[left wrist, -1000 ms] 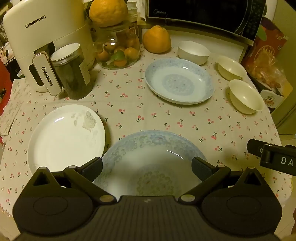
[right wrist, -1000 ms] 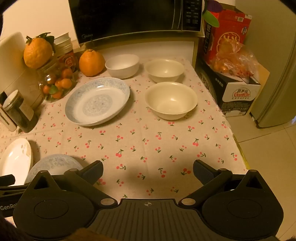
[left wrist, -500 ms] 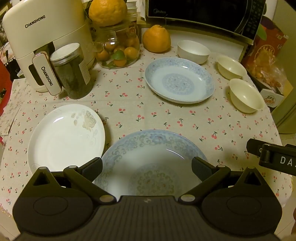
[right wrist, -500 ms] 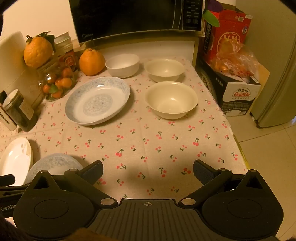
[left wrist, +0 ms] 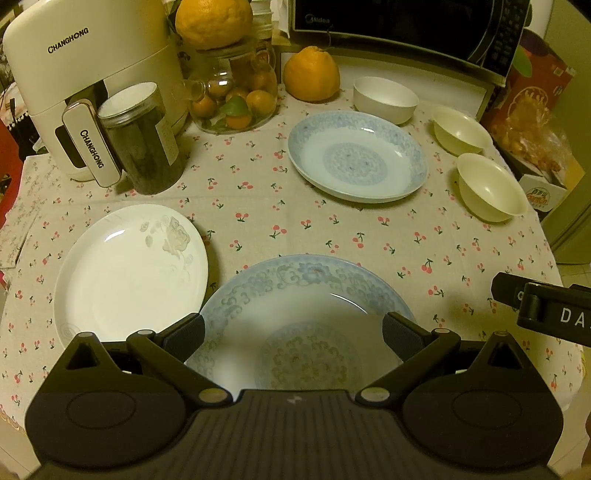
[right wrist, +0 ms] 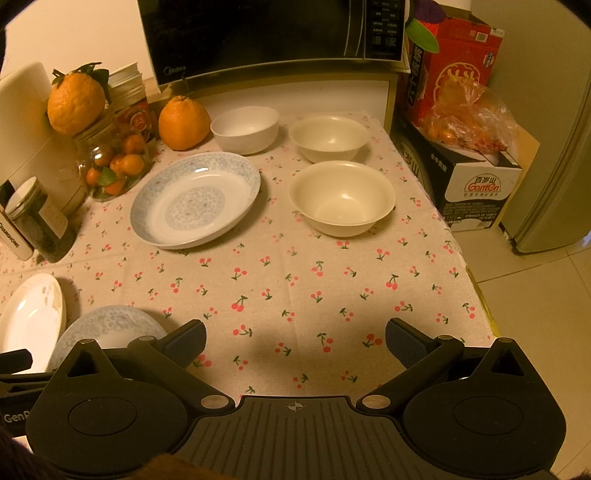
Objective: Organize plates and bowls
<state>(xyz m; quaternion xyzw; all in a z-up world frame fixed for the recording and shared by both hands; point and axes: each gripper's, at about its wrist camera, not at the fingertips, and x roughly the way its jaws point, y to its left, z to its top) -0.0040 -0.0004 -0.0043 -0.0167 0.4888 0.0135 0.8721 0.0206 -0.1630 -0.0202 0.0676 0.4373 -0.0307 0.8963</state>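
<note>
A near blue-patterned plate [left wrist: 303, 314] lies at the table's front, under my open, empty left gripper [left wrist: 293, 332]; it also shows in the right wrist view [right wrist: 107, 328]. A white flower plate [left wrist: 129, 273] lies to its left. A far blue-patterned plate [left wrist: 356, 155] [right wrist: 195, 199] lies mid-table. A white bowl [left wrist: 384, 98] [right wrist: 245, 129] and two cream bowls, the back one [left wrist: 460, 129] [right wrist: 328, 136] and the front one [left wrist: 489, 186] [right wrist: 341, 197], stand at the right. My right gripper [right wrist: 295, 341] is open and empty above the cherry tablecloth [right wrist: 295, 280], apart from everything.
An air fryer [left wrist: 85, 74], a dark jar [left wrist: 142, 138], a glass jar of fruit [left wrist: 236, 96] and an orange [left wrist: 312, 74] line the back, below a microwave [right wrist: 269, 33]. Boxes [right wrist: 461, 147] stand past the table's right edge.
The left gripper has eased back slightly, so the scene sits a little higher in its view. The right gripper has barely moved. Both stay open.
</note>
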